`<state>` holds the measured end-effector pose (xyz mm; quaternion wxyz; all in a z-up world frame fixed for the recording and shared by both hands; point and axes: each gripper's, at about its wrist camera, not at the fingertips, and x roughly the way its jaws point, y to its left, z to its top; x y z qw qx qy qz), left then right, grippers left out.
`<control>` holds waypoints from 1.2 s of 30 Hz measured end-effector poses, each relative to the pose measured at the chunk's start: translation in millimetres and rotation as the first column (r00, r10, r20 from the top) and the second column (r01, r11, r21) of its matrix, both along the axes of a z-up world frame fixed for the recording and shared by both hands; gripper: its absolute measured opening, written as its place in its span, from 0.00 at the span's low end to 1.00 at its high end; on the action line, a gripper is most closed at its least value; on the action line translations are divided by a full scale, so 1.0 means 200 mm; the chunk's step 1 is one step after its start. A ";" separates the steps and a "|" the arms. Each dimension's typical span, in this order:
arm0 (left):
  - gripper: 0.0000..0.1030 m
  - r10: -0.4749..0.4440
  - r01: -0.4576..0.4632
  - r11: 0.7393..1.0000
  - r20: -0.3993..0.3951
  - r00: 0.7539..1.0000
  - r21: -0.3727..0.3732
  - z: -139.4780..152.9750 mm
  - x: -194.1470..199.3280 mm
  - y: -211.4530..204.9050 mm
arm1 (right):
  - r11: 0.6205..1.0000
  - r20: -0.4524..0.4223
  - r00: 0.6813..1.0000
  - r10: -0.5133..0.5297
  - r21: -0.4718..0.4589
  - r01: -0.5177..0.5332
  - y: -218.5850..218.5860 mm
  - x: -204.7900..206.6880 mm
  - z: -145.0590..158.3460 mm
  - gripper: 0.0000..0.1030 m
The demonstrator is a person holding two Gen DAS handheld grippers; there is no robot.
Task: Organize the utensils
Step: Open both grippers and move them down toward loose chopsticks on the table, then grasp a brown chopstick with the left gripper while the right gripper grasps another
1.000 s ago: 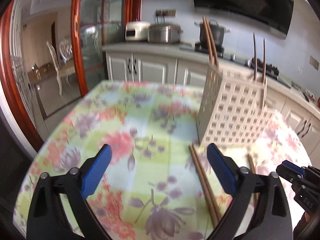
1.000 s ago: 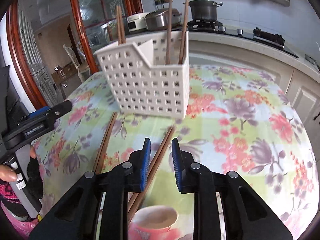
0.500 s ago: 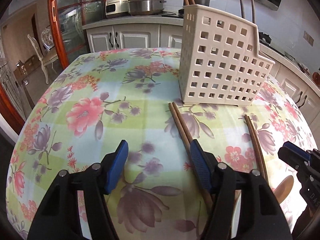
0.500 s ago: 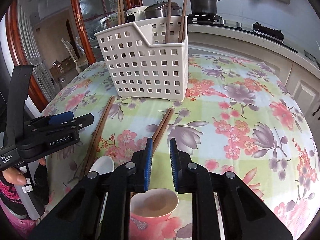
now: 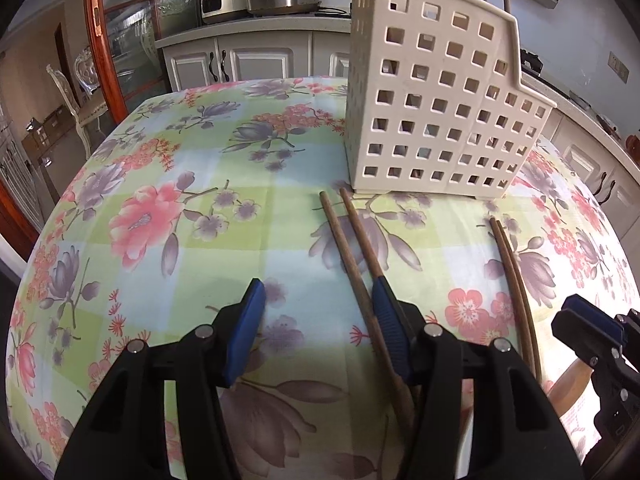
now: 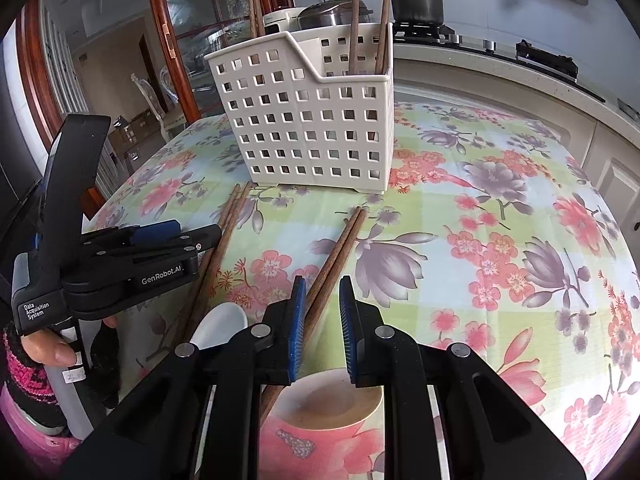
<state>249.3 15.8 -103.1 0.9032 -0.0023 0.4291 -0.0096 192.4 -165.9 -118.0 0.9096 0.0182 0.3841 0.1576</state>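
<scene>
Bright, even daylight fills both fisheye views, casting soft shadows beneath the cream perforated plastic basket (image 5: 436, 112) on the floral tablecloth (image 5: 180, 208), with sharp centres, strongly bowed edges and black vignetted corners.

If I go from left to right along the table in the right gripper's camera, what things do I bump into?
Black left gripper → brown wooden chopstick pair → white spoon → second brown chopstick pair → bare flowery tablecloth.
</scene>
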 end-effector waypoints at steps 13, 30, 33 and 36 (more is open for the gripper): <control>0.11 -0.062 0.062 0.998 0.013 0.998 -0.009 0.00 0.00 -0.01 | 0.999 -0.062 0.998 -0.029 -0.020 0.028 0.01 0.09 -0.01 0.10; 0.11 -0.088 0.088 0.995 0.014 0.996 -0.035 0.00 0.00 0.02 | 0.994 -0.109 0.992 -0.065 -0.094 0.055 0.09 0.14 -0.05 0.09; 0.11 -0.085 0.085 0.995 0.013 0.996 -0.043 0.00 0.01 0.03 | 0.991 -0.115 0.990 -0.077 -0.115 0.064 0.09 0.16 -0.05 0.09; 0.11 -0.072 0.073 0.996 0.009 0.997 -0.056 0.00 0.02 0.04 | 0.989 -0.124 0.989 -0.080 -0.135 0.063 0.11 0.18 -0.05 0.09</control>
